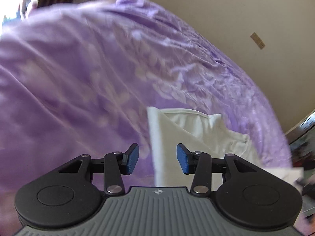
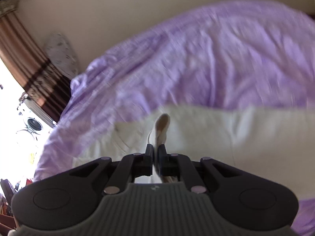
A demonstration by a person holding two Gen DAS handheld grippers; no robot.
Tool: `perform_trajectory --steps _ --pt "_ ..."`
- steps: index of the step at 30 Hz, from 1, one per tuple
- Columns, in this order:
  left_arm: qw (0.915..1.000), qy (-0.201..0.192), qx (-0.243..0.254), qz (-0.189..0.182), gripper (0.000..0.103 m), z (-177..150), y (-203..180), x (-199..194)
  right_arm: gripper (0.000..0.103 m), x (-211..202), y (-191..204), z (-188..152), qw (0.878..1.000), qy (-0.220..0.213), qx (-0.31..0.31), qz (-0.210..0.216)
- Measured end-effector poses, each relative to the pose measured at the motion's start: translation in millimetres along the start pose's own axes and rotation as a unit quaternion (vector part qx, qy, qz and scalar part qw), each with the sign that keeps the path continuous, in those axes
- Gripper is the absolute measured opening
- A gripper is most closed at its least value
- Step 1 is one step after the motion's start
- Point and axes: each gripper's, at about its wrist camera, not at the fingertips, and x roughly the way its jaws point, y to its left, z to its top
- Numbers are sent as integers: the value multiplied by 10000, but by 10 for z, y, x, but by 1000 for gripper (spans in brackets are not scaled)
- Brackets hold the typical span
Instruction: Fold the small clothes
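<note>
A small white garment [image 1: 196, 133] lies partly folded on the purple bedspread [image 1: 78, 68], with a collar and buttons showing on its right side. My left gripper [image 1: 157, 157] hovers over the garment's left edge with its blue pads [image 1: 133, 157] apart and nothing pressed between them. In the right wrist view the same white garment [image 2: 216, 129] spreads across the purple bedspread [image 2: 216, 59]. My right gripper [image 2: 156, 153] is shut on a fold of it, and a tongue of white cloth sticks up past the fingertips. Both views are blurred by motion.
A beige wall with a socket plate [image 1: 257, 40] stands behind the bed. A striped brown curtain [image 2: 25, 55] and a patterned pillow [image 2: 61, 55] are at the bed's far left corner. Dark furniture [image 1: 303, 137] sits past the bed's right edge.
</note>
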Motion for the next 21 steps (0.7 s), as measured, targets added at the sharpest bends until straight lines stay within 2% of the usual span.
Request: perform_trajectory --steps 3,7,8,9,10,11,13,15,16,17,19,21 --pt "9992 118 -322 -194 52 49 79 239 1 194 -193 -121 9998 84 167 -20" --pt "9996 189 -204 20 50 41 7 462 1 236 -296 -157 9998 104 160 -87" --pt "9999 133 -64 56 40 25 -40 468 1 218 -285 -161 9998 97 116 -124" --pt "9998 74 116 119 16 16 -94 463 1 225 -293 -163 9998 99 86 -145" --pt "9991 17 325 257 2 9 -154 448 1 208 -277 -166 9998 100 66 -151" --pt "9983 -75 483 314 3 13 -205 404 1 207 -271 -167 9998 105 47 -159" --pt "9976 -252 638 86 3 74 -227 271 1 165 -245 -147 9998 93 12 -162" --pt "9954 -380 865 154 3 167 -219 158 1 87 -264 -109 9998 -45 140 139" --pt "9952 -342 902 142 3 220 -185 145 1 27 -310 -81 9987 -132 292 387" --pt "9951 -280 931 155 3 256 -147 158 1 18 -356 -51 9982 -179 380 429" --pt "9934 -158 1113 247 3 267 -117 232 1 100 -418 -16 9994 -120 322 -65" --pt "9923 -54 1198 322 3 237 -82 326 1 297 -549 -45 9987 102 374 -324"
